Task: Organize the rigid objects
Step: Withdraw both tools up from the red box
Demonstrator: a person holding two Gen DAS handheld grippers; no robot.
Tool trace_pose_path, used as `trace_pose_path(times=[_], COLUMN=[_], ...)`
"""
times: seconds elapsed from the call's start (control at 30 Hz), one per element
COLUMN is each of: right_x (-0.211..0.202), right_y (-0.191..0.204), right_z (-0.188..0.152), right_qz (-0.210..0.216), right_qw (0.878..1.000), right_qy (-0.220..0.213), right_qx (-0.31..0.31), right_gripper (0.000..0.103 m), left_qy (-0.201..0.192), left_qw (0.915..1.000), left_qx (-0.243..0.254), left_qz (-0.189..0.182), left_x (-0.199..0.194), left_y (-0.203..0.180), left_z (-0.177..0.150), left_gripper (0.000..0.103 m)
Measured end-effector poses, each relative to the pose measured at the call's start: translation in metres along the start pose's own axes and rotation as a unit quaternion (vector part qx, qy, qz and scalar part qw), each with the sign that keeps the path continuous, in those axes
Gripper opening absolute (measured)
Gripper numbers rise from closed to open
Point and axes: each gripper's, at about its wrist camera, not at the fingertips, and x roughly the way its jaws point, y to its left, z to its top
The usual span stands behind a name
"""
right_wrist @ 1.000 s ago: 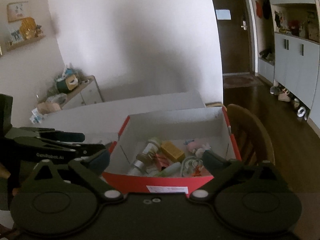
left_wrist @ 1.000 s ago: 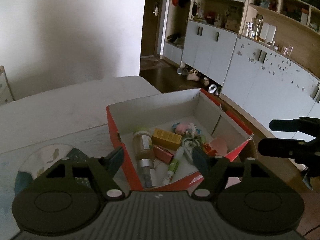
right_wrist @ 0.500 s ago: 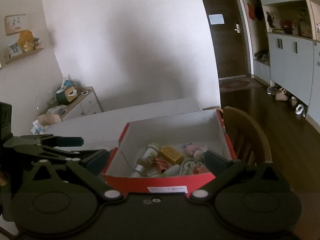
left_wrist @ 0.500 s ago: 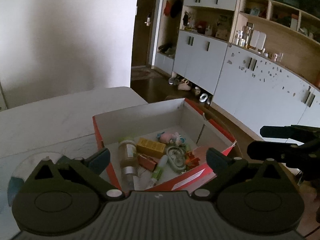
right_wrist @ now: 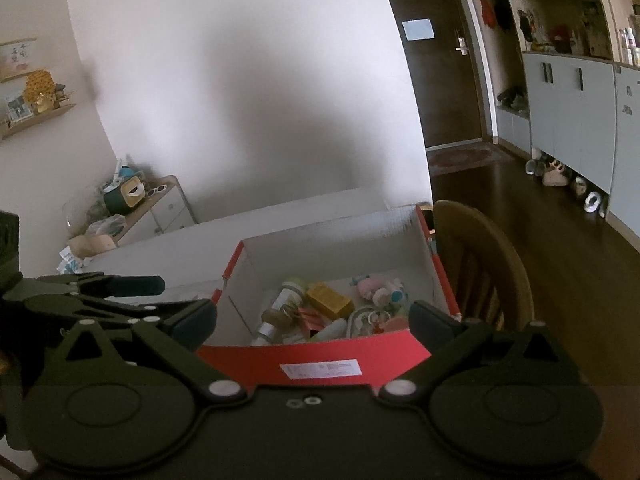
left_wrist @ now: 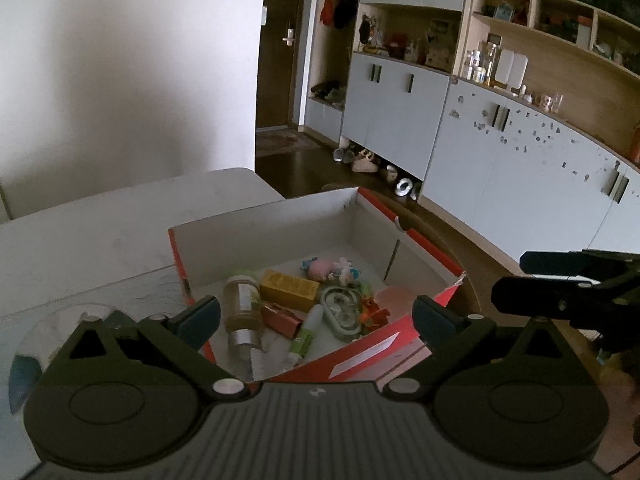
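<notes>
A: Pulled back and up since a second ago; left gripper (left_wrist: 316, 314) spread wider than before, nothing between its fingers; box lower and smaller in both views.

B: And the right gripper (right_wrist: 312, 320)?

A: Spread wide too, holding nothing; hovering before the near wall of the red box (right_wrist: 320, 354), not touching it.

B: Where are the task's things?

A: All inside the box, piled toward the near end: brown bottle (left_wrist: 240, 300) lying on its side, yellow carton (left_wrist: 290, 289) touching it, pink toy (left_wrist: 320, 268) beyond, green-capped tube (left_wrist: 306, 334) near the front wall; white floor of the box bare at the far end.

B: Edges, room to move?

A: Box standing on the white table (left_wrist: 80, 240), at its corner by the wooden chair (right_wrist: 480, 248); torn rim corner on the chair side; open tabletop left of the box.

B: Anything hard to make out?

A: Dim light; small orange and clear pieces by the tube blurred together, not identifiable; near floor of the box hidden behind its front wall in the right wrist view.
</notes>
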Motion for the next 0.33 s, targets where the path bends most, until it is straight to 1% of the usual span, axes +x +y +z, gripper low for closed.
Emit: trace_pose_path(times=[0.33], right_x=[-0.0042], right_y=[-0.0036], right_z=[-0.0040], right_qz=[-0.003], right_qw=[1.000], right_qy=[0.003], right_qx=[0.008], right_gripper=[0.103], left_qy=[0.003], left_qw=[0.9999], left_qx=[0.014], left_qz=[0.003], left_x=[0.0012], left_y=[-0.0101], left_z=[-0.0006], left_gripper=[0.103])
